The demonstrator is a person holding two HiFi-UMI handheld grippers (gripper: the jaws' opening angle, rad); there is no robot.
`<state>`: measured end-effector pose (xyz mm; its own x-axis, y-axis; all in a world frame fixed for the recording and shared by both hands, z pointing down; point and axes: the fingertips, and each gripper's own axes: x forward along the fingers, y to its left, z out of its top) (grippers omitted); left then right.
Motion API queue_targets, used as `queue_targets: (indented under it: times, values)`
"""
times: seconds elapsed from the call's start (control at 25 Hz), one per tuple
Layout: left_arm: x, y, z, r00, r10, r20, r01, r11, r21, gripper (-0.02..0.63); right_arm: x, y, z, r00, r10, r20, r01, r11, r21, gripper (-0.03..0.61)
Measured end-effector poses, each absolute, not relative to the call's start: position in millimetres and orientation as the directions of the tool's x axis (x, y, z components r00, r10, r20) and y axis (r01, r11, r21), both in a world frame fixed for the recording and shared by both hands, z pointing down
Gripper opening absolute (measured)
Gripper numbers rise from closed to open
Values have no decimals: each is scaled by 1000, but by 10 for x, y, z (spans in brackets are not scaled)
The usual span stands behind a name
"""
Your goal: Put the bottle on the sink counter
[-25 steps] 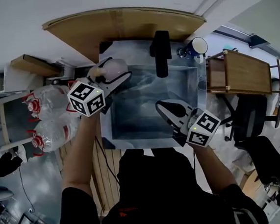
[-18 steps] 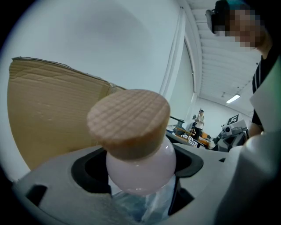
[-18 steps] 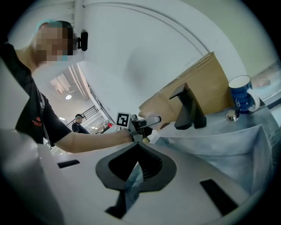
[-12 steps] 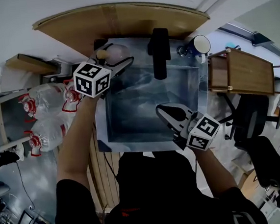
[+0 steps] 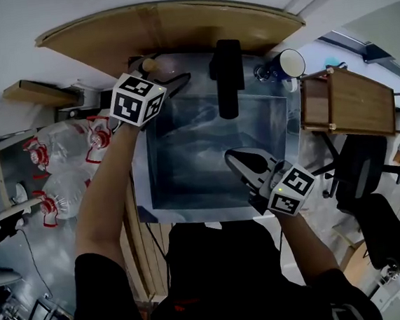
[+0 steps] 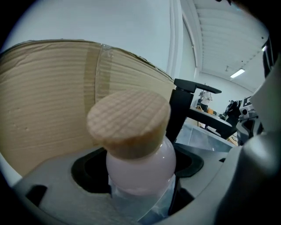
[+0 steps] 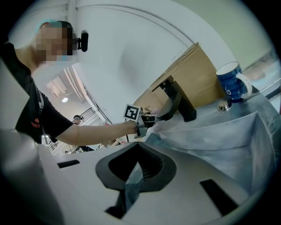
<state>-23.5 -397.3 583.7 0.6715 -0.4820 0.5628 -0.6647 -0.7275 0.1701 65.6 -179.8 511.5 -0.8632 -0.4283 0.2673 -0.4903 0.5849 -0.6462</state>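
The bottle (image 6: 141,163) has a pale pink body and a round wooden cap (image 6: 129,119). It sits between the jaws of my left gripper (image 6: 140,191), which is shut on it. In the head view the left gripper (image 5: 166,81) holds the bottle (image 5: 150,64) over the far left corner of the sink counter (image 5: 141,165), close to the cardboard sheet (image 5: 173,26). My right gripper (image 5: 248,162) hovers over the near right part of the steel basin (image 5: 199,156), jaws together with nothing held. The right gripper (image 7: 131,184) view shows the left gripper (image 7: 139,118) beside the black faucet (image 7: 178,100).
The black faucet (image 5: 227,76) stands at the back of the sink, with a blue mug (image 5: 281,65) on the back right corner. Large water jugs (image 5: 65,144) lie left of the sink. A wooden table (image 5: 349,103) and an office chair (image 5: 366,168) stand to the right.
My left gripper has carried the bottle away from me and slightly right, from beside the basin's left rim to the far left corner by the cardboard. The right gripper has hardly moved.
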Motion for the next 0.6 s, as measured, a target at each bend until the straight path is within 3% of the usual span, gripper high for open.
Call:
queue_targets:
  times: [0.6]
  values:
    - [-116, -4142, 6166, 571, -429, 700, -670, -736, 96, 396, 696, -1896, 5288, -860, -433, 270, -492, 564, -664, 5]
